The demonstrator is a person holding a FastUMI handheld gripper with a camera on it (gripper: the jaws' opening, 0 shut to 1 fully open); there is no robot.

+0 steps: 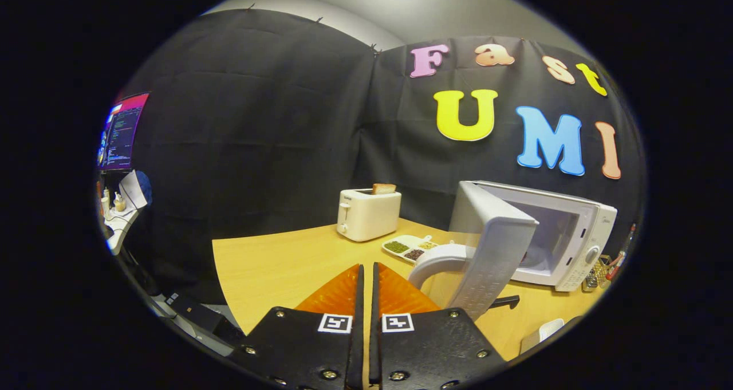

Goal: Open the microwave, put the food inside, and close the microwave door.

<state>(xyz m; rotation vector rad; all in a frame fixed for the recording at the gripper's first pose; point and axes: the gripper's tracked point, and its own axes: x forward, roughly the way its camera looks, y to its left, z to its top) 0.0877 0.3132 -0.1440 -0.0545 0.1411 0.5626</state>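
My gripper (367,270) has its fingers pressed nearly together, gripping nothing, over bare table (269,264) with open room to the left. Just right of them the microwave (564,235) door (489,247) stands swung open. Beyond sit a toaster (368,213) and a divided food tray (410,247), near the door's handle.

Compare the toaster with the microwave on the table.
The toaster is smaller and stands far back, with bread sticking out of its top; the microwave is bigger and boxy. The microwave's door hangs open, while the toaster has a side lever. Both are pale and sit on the wooden table. The hand-held gripper is shut, empty.
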